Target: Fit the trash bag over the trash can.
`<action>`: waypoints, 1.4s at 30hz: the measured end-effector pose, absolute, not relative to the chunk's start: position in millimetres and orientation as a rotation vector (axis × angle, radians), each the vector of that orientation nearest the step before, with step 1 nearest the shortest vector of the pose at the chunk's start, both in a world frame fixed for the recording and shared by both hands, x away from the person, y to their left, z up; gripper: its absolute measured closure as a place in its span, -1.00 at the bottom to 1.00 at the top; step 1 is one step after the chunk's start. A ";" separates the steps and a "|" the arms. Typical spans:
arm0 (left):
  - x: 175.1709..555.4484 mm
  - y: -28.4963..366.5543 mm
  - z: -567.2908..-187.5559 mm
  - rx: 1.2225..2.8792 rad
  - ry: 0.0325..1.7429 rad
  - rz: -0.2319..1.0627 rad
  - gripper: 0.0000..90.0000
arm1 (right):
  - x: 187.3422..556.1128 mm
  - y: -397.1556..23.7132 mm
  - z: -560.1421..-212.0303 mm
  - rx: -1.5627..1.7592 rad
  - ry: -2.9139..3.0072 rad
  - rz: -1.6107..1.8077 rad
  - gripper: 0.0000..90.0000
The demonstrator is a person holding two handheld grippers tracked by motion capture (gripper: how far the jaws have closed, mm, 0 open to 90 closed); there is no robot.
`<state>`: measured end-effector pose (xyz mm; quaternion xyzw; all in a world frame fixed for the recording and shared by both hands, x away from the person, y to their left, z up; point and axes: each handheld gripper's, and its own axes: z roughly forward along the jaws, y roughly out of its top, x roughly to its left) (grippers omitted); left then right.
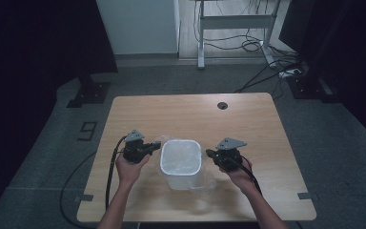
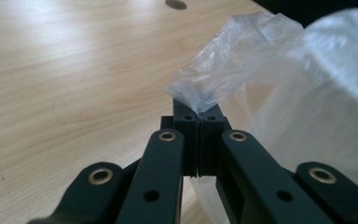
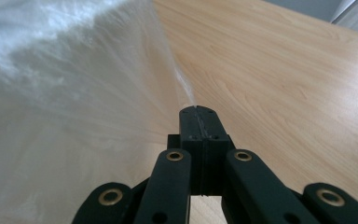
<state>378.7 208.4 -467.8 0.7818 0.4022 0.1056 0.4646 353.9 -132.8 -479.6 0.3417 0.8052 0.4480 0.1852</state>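
Observation:
A white square bin stands on the wooden table, lined with a clear plastic bag whose edge hangs over the rim. My left gripper is at the bin's left side, shut on a pinch of the bag. In the left gripper view the film rises crumpled from the closed jaw tips of that gripper. My right gripper is at the bin's right side, shut on the bag too. Its own view shows my right gripper with stretched film fanning out from the tips.
A round cable hole sits near the table's far edge. Cables trail from both grippers off the near edge. Beyond the table are a desk frame with loose wires and dark stands on grey carpet.

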 end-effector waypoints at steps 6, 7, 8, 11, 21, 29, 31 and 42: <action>374.4 210.6 -476.9 1.943 1.001 0.224 0.96 | 352.1 -132.2 -484.3 0.970 2.283 1.246 0.99; 373.3 210.5 -478.3 1.944 1.002 0.218 0.96 | 351.9 -131.8 -485.2 0.969 2.287 1.240 0.99; 372.5 210.5 -479.7 1.949 1.001 0.211 0.96 | 351.6 -131.5 -486.0 0.970 2.289 1.236 0.99; 370.7 210.2 -484.4 1.961 1.004 0.198 0.96 | 350.4 -129.6 -489.4 0.969 2.299 1.225 0.99; 366.8 212.0 -492.3 1.951 1.016 0.182 0.95 | 348.6 -131.4 -494.2 0.975 2.306 1.215 0.99; 362.4 213.3 -490.4 1.927 0.998 0.200 0.93 | 331.8 -146.3 -472.1 1.032 2.125 1.391 0.29; 361.5 214.1 -489.1 1.921 0.994 0.204 0.93 | 320.4 -150.7 -464.6 1.008 2.114 1.448 0.21; 355.3 215.3 -483.7 1.881 0.976 0.254 0.93 | 258.7 -136.0 -454.2 0.844 2.206 1.574 -0.01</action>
